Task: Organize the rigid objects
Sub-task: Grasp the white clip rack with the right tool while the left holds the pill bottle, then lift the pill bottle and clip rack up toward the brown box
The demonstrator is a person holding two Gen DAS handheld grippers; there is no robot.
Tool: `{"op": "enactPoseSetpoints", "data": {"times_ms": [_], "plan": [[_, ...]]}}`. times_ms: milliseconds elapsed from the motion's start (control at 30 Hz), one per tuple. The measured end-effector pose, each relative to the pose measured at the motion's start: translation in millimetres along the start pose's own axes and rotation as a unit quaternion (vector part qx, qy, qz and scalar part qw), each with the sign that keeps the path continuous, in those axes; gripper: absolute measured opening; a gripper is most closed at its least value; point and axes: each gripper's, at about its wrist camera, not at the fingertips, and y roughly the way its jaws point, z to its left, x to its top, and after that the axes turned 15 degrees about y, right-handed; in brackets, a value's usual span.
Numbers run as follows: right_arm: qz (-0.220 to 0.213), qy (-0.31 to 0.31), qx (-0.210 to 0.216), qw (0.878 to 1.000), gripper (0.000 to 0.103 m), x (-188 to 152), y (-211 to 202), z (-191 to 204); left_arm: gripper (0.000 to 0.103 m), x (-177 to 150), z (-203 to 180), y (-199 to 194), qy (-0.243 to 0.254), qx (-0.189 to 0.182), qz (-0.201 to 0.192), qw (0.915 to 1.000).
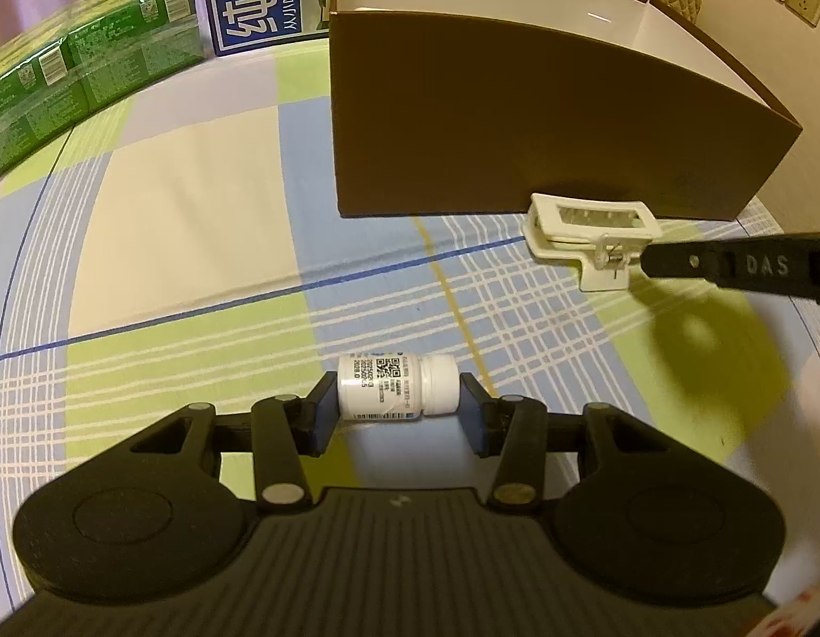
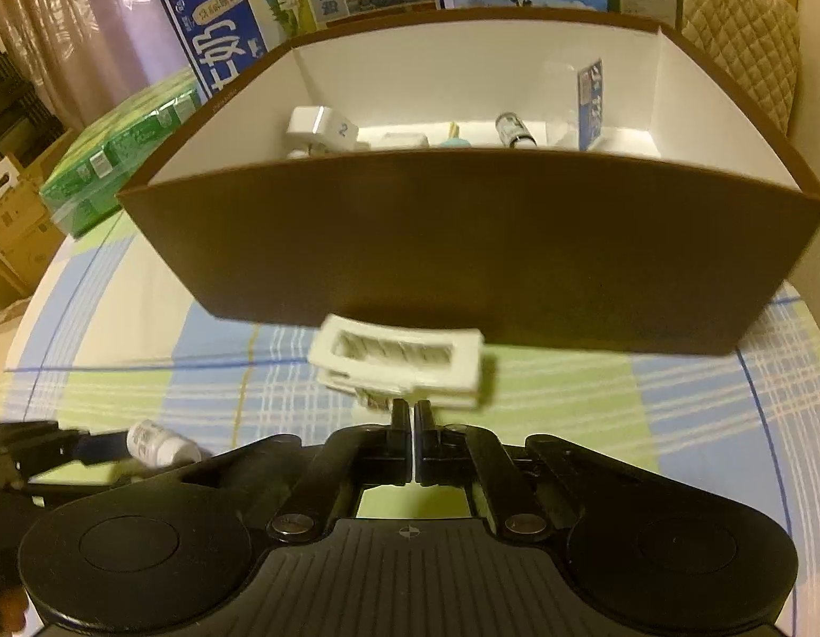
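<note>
- White plastic is sitting clamped between the two pads of the left hand-held gripper (image 1: 399,406), low at the centre of the left wrist view: a small pill bottle (image 1: 396,386), lying on its side, gripped end to end with its cap toward the right pad. That hold is probably keeping the round body from rolling free.
- Its label is showing a QR code and fine print; the bottle appears to be lifted just above the plaid tablecloth (image 1: 197,265), though contact is hard to rule out.
- In the right wrist view, the right hand-held gripper (image 2: 411,414) is pinching its fingers nearly together on the thin tail of a white clip (image 2: 399,361), at the middle of the frame. The clip's rectangular, windowed head is pointing forward and looks slightly blurred.
- Holding the tail is likely leaving the bulky head free to go over the wall first.
- Just beyond both is standing the brown cardboard box (image 2: 463,244), white inside, filling the upper half of the frame. Several small items are already lying in it, so it is presumably the destination.
- Green packs (image 1: 80,69) and blue milk cartons (image 2: 224,37) are standing behind, upper left.
</note>
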Motion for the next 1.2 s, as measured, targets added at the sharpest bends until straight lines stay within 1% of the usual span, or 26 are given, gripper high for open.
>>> {"op": "enactPoseSetpoints", "data": {"times_ms": [200, 233, 267, 300, 333, 367, 467, 600, 800, 833, 867, 933, 1200], "plan": [[0.016, -0.010, -0.004, 1.000, 0.000, -7.8, -13.3, -13.6, 0.042, -5.8, -4.0, -5.7, -0.003, -0.004, -0.001, 1.0000], [0.017, -0.012, -0.008, 1.000, 0.007, -8.3, -13.9, -12.6, 0.042, -6.4, -3.8, -6.0, -0.005, -0.003, -0.001, 1.0000], [0.016, -0.012, -0.009, 1.000, 0.021, -8.9, -14.8, -11.3, 0.042, -7.0, -3.5, -6.4, -0.008, -0.003, -0.001, 1.0000], [0.012, -0.010, -0.007, 1.000, 0.030, -8.8, -15.8, -9.6, 0.042, -7.1, -2.9, -6.6, -0.010, -0.002, -0.001, 0.9999], [0.008, -0.007, -0.002, 1.000, 0.045, -8.4, -16.9, -7.8, 0.042, -7.0, -2.3, -7.0, -0.012, 0.000, -0.001, 0.9999], [0.002, -0.006, 0.000, 1.000, 0.051, -7.9, -17.5, -5.7, 0.042, -6.6, -1.0, -7.2, -0.013, 0.002, -0.002, 0.9999], [-0.015, -0.017, -0.001, 1.000, 0.051, -4.9, -15.6, 6.0, 0.042, -5.0, 1.4, -8.5, -0.015, 0.007, -0.005, 0.9998], [-0.010, -0.005, -0.001, 1.000, 0.051, 3.1, -5.7, 14.9, 0.042, -3.5, 5.5, -7.8, -0.021, 0.013, -0.006, 0.9997], [-0.012, 0.007, -0.002, 1.000, 0.050, 8.3, 5.0, 24.2, 0.042, -2.9, 7.2, -6.1, -0.022, 0.011, -0.008, 0.9997], [-0.016, 0.006, -0.004, 1.000, 0.045, 8.3, 5.8, 25.1, 0.042, -2.7, 7.5, -5.9, -0.023, 0.011, -0.008, 0.9997], [-0.017, 0.006, -0.004, 1.000, 0.038, 8.2, 6.3, 25.4, 0.042, -2.6, 8.0, -5.8, -0.023, 0.011, -0.008, 0.9996], [-0.016, 0.007, -0.011, 1.000, 0.033, 8.3, 8.9, 25.0, 0.042, -2.5, 8.4, -5.8, -0.023, 0.010, -0.008, 0.9997], [-0.021, -0.010, -0.013, 1.000, 0.031, 2.9, 5.9, 19.4, 0.042, -1.0, 11.2, -4.3, -0.021, 0.009, -0.007, 0.9997]]}}
